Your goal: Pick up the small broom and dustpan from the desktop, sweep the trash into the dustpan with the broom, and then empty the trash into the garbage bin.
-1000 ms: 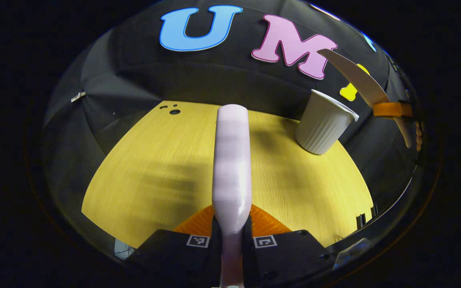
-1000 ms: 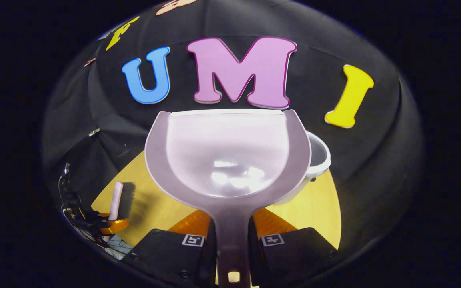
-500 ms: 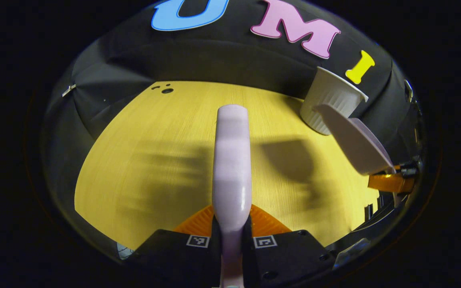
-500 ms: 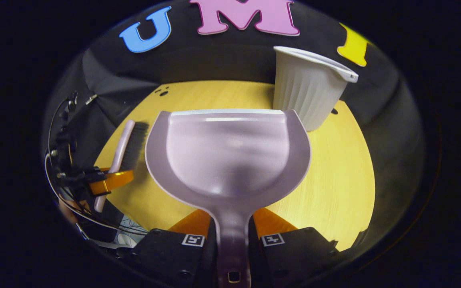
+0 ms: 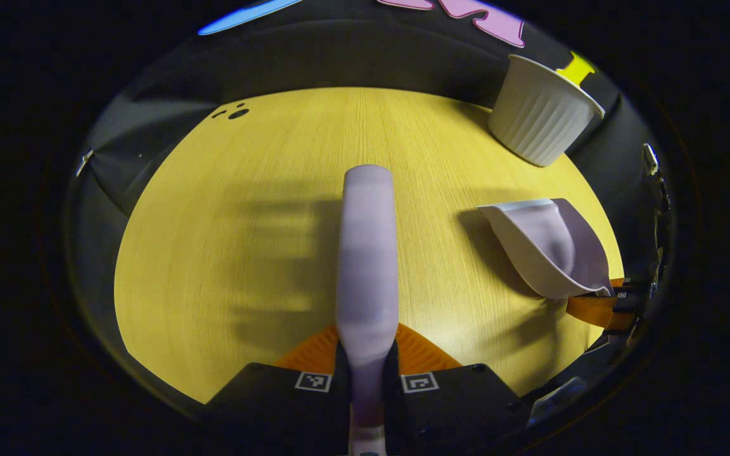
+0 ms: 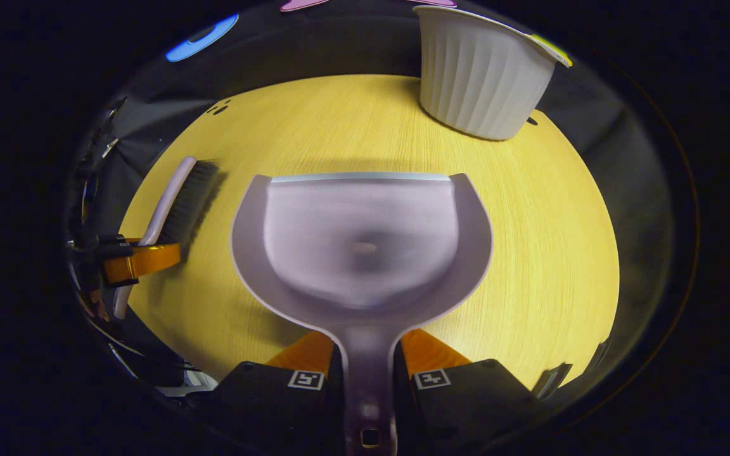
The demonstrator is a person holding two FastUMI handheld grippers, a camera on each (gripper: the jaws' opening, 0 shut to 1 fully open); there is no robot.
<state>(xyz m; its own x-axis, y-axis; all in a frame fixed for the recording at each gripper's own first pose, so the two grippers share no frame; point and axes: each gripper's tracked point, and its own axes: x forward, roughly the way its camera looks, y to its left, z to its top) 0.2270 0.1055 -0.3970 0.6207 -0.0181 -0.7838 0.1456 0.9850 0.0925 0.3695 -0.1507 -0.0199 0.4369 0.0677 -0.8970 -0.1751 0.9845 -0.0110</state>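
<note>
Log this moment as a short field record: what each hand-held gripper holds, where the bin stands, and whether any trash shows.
left hand-held gripper: shut on the broom handle
right hand-held gripper: shut on the dustpan handle
broom: bristles toward the table, as the right gripper view shows; whether they touch it is unclear
dustpan: pan looks empty; low over the table, contact unclear
bin: white, ribbed, upright at the far edge of the table
trash: none visible on the bare table

Yellow wood-grain tabletop [image 5: 263,209]; 3 small dark holes [image 5: 233,113] at far-left corner.
</note>
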